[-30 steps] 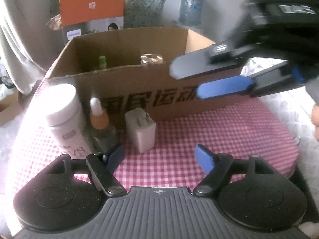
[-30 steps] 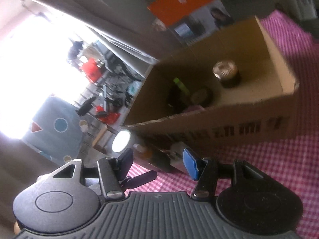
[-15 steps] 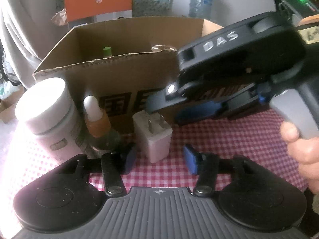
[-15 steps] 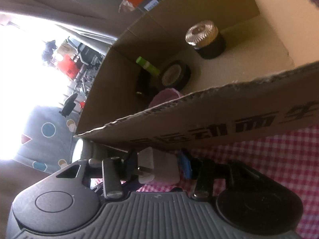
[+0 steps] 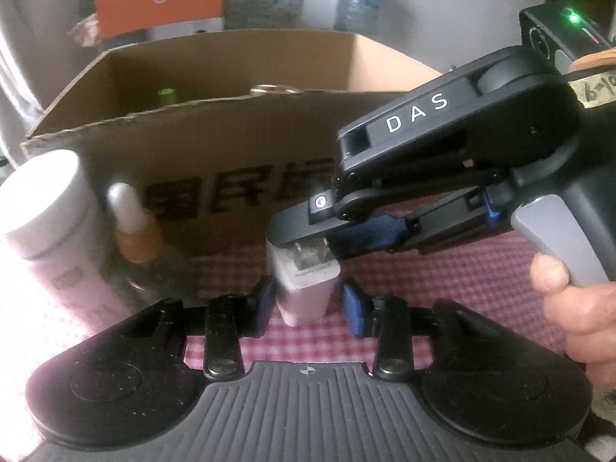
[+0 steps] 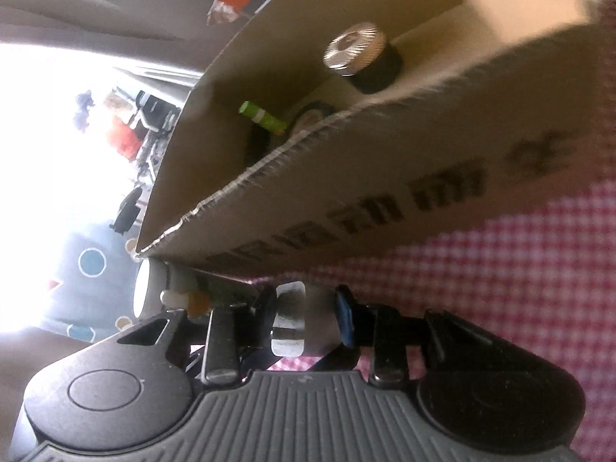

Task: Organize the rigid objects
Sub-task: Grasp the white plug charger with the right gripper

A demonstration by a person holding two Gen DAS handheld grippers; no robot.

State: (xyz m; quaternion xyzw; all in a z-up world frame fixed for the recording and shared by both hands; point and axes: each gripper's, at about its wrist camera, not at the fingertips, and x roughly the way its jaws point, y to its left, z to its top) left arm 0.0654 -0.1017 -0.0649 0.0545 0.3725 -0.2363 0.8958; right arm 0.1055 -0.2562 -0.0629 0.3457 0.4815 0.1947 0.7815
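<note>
A white charger plug (image 5: 304,288) stands prongs-up on the red checked cloth (image 5: 481,269), in front of the cardboard box (image 5: 231,146). My left gripper (image 5: 308,304) straddles its lower body; the jaws are closing, with a small gap still at the right pad. My right gripper (image 5: 319,240) reaches in from the right, held by a hand (image 5: 577,308), its fingers around the plug's prong end. In the right wrist view the plug (image 6: 288,319) lies between the closing fingers of the right gripper (image 6: 304,315), a gap showing beside the blue pad.
A white capped bottle (image 5: 50,211) and a dropper bottle (image 5: 134,231) stand left of the plug, close to my left finger. Inside the box (image 6: 385,177) sit a gold-lidded black jar (image 6: 354,52) and a green-capped item (image 6: 258,115). An orange carton (image 5: 158,0) stands behind.
The right gripper came down from above the box front to the plug's top. Both grippers' jaws narrowed around the plug, and the left gripper moved in closer to it.
</note>
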